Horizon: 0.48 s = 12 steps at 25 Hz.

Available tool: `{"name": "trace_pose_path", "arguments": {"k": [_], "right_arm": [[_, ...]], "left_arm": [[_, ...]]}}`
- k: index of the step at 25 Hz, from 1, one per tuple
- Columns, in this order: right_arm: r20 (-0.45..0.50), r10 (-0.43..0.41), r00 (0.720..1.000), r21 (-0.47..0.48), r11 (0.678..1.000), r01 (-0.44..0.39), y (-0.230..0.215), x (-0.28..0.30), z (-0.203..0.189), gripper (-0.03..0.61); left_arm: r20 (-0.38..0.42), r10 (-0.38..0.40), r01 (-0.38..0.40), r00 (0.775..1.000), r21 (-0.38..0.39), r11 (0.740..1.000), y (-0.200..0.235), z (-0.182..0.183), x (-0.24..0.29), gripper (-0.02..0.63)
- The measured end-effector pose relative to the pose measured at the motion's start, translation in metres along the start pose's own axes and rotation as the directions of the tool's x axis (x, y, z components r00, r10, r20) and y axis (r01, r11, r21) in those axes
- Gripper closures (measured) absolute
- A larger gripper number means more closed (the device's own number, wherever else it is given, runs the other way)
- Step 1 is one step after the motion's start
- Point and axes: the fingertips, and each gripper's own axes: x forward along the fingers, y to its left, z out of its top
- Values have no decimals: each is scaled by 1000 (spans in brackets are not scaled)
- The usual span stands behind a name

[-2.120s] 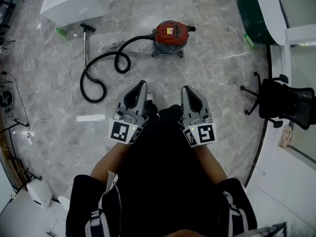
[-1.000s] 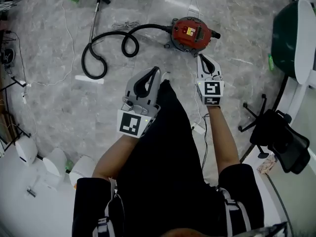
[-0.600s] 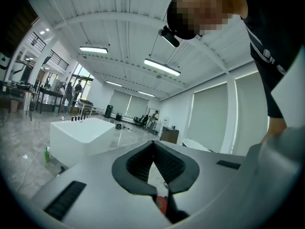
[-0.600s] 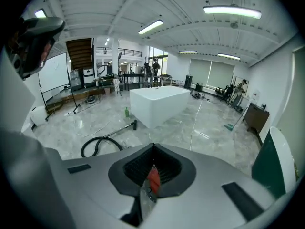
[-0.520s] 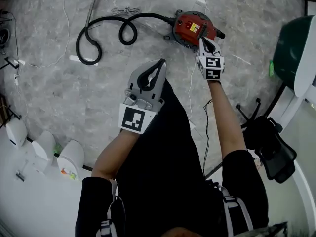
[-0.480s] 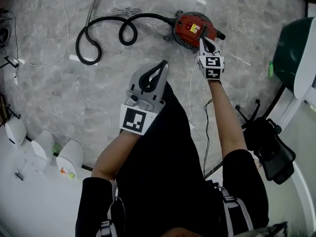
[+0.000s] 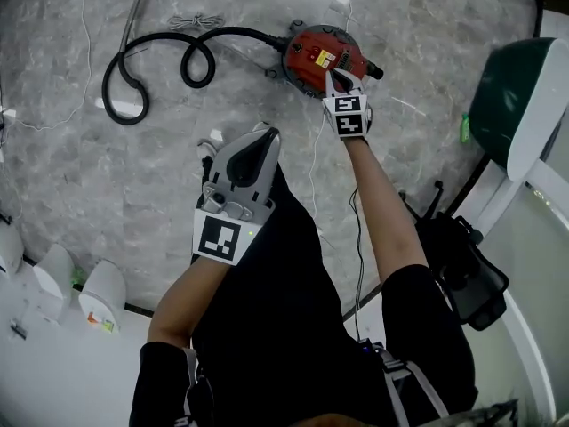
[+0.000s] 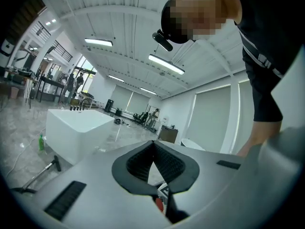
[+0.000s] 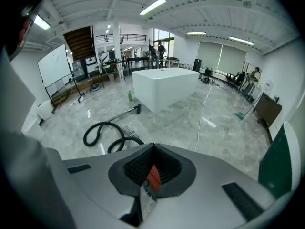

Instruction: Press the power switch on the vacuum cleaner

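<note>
Stood on the grey stone floor point(image 7: 107, 176) and looked straight down. Nearest, held the left tool point(image 7: 267, 139) up in front of the dark clothes point(image 7: 267, 310). Held its jaws shut tight together, with nothing in them. Likely parked it there to stay out of the way, with just one tool needed for one press. Saw the same in the left tool view: jaws meeting at the tip, and only room and ceiling past them.

Farther out, stretched the right arm point(image 7: 375, 203) long and straight, likely to reach low without much bending. At its end, pointed the right tool point(image 7: 334, 78) down at the vacuum cleaner point(image 7: 307, 56). Held these jaws shut together too, empty. Looked right for poking: a closed tip to work like one firm finger on a switch. Put the tip right over the red top, just beside the yellow label point(image 7: 322, 58). Could not tell whether touching or just above. In the right tool view, saw only a bit of red through the hollow behind the shut jaws. Could not make out the power switch itself.

Found the vacuum cleaner low and round on the floor, toward the far edge of it in the head view. Looked easy to press from above. Saw its black hose point(image 7: 151, 69) curled in loose loops off to the left, clear of the reach. Farthest, in the right tool view, saw a big white block point(image 9: 164, 87), well apart from it all.
</note>
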Motion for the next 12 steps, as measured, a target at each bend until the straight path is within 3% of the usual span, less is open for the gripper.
{"name": "trace_pose_path", "arguments": {"k": [4, 12], "right_arm": [[-28, 20, 999, 50, 999, -19, -1, 26, -18, 560], [-79, 28, 997, -26, 999, -30, -4, 71, -37, 560]], "left_arm": [[8, -8, 8, 1000, -20, 1000, 0, -10, 13, 600], [5, 12, -12, 1000, -40, 999, 15, -36, 31, 600]]}}
